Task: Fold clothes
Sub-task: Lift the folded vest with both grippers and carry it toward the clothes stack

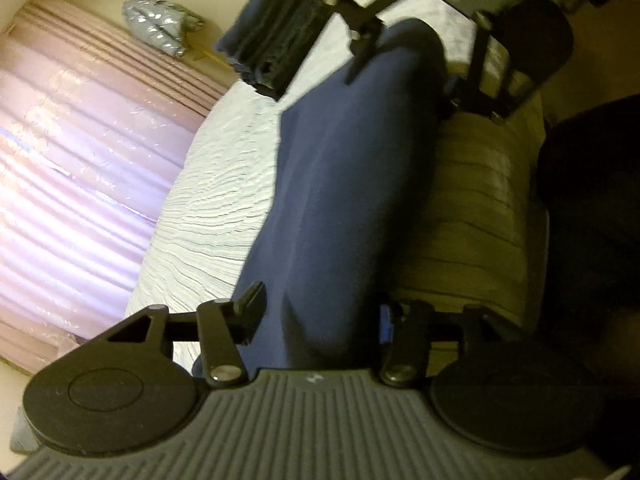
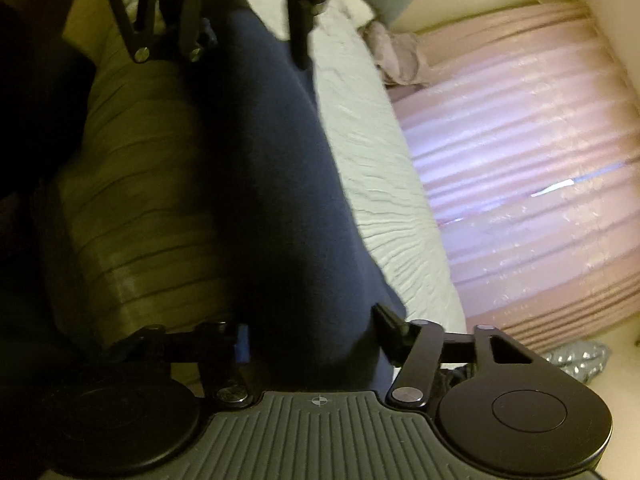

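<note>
A navy blue garment (image 1: 340,200) hangs stretched between my two grippers above the white ribbed bed cover (image 1: 208,216). In the left wrist view my left gripper (image 1: 320,320) has its fingers wide apart with the cloth running between them; the grip itself is hidden. The right gripper (image 1: 404,24) shows at the top, at the garment's far end. In the right wrist view the same navy garment (image 2: 280,200) passes between my right gripper (image 2: 312,336) fingers, and the left gripper (image 2: 240,12) shows at the top. A folded dark stack (image 1: 276,36) lies on the bed.
Pink curtains (image 1: 72,184) hang beyond the bed, also in the right wrist view (image 2: 520,184). A silvery crumpled item (image 1: 156,24) sits by the wall. A tan ribbed bed side (image 1: 468,216) drops toward a dark floor. A pale pink cloth (image 2: 396,56) lies at the bed's far corner.
</note>
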`<state>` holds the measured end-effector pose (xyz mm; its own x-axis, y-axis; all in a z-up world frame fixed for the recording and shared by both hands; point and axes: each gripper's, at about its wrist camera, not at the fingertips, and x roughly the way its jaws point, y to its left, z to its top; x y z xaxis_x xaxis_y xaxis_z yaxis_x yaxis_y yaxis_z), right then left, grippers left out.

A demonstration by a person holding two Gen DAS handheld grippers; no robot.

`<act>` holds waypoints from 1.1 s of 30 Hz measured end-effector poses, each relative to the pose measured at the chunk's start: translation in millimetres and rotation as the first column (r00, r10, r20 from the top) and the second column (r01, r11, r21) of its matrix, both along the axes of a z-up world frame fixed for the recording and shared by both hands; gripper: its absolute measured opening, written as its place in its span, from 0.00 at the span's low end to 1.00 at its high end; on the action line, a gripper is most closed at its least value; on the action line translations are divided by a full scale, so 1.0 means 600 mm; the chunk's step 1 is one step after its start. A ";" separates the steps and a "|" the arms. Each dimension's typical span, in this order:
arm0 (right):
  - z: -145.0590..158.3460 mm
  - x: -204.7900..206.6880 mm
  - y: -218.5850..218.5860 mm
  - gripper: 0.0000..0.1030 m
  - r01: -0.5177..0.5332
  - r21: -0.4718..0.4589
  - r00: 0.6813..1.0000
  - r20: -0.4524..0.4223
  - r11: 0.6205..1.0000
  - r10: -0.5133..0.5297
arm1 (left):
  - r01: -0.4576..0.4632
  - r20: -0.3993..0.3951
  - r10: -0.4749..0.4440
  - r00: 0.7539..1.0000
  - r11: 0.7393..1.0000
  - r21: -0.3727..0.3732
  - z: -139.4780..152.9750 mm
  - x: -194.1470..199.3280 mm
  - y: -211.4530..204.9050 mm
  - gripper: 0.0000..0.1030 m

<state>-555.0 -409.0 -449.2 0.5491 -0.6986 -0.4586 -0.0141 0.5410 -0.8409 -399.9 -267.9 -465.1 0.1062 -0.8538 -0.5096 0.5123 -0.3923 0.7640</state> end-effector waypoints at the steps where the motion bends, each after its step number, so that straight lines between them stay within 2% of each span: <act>1: -0.002 0.001 -0.005 0.46 -0.002 0.008 1.000 0.004 1.000 0.002 | 0.002 0.014 -0.002 1.000 1.000 0.005 -0.006 -0.003 0.000 0.46; 2: -0.003 0.003 -0.011 0.43 -0.002 0.020 1.000 0.012 1.000 0.002 | 0.003 0.025 -0.003 1.000 1.000 0.011 -0.012 -0.006 -0.002 0.39; 6: 0.017 0.010 -0.034 0.36 -0.017 0.089 0.998 0.061 0.996 0.012 | 0.004 0.033 -0.006 0.999 0.999 0.046 -0.011 -0.006 -0.014 0.26; 10: 0.053 0.025 -0.060 0.34 -0.062 0.156 0.996 0.068 0.986 0.052 | 0.020 0.017 -0.022 1.000 0.996 0.092 0.016 0.004 -0.028 0.22; 13: 0.097 0.042 -0.074 0.32 -0.076 0.204 0.995 0.075 0.976 0.062 | 0.023 0.012 -0.025 1.000 0.992 0.120 0.056 0.012 -0.040 0.20; 17: 0.178 0.074 -0.105 0.31 -0.065 0.275 0.998 0.041 0.959 0.055 | 0.023 -0.007 -0.022 1.000 0.980 0.196 0.145 0.013 -0.068 0.19; 21: 0.295 0.072 -0.107 0.31 -0.026 0.329 1.000 -0.003 0.944 0.029 | 0.054 -0.050 -0.043 0.998 0.967 0.251 0.265 0.002 -0.098 0.19; 25: 0.415 0.068 -0.119 0.31 0.041 0.388 0.998 -0.059 0.921 -0.019 | 0.122 -0.091 -0.100 0.991 0.954 0.276 0.374 -0.011 -0.132 0.19; 29: 0.513 0.066 -0.142 0.31 0.111 0.391 0.992 -0.097 0.914 -0.079 | 0.214 -0.115 -0.191 0.975 0.946 0.245 0.452 -0.015 -0.169 0.19; 33: 0.596 0.072 -0.173 0.31 0.215 0.335 0.977 -0.083 0.917 -0.199 | 0.327 -0.107 -0.313 0.944 0.931 0.163 0.521 -0.010 -0.222 0.19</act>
